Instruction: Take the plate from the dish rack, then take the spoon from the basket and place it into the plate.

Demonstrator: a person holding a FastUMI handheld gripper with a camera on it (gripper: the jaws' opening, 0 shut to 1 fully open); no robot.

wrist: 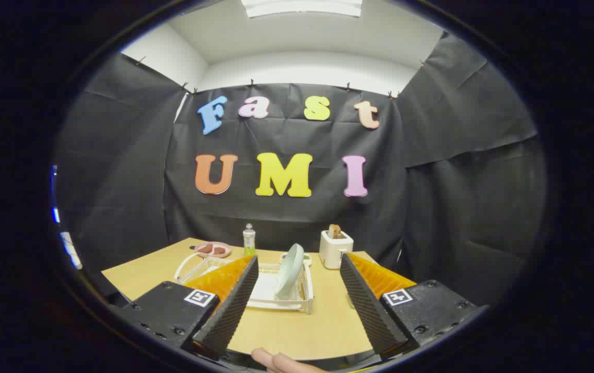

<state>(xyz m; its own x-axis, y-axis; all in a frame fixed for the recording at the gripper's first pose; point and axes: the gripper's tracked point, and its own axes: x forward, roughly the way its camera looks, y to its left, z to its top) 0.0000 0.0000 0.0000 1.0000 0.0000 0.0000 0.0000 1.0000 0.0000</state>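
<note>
Your jaws gape wide short of the plate standing in the dish rack; approach crookedly and you'll topple it.

- Ceiling light panel, top centre: bright, slightly overexposed.
- Wooden table, lower centre: evenly lit, soft shadows.
- Strong fisheye curvature towards edges; centre sharp.

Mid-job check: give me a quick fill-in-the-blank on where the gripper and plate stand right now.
1. The gripper has its fingers ____, holding nothing.
2. The pale plate stands on edge in the white ____.
3. Beyond the rack, a white toaster holds a slice of ____.

Missing words: open; dish rack; bread
</note>
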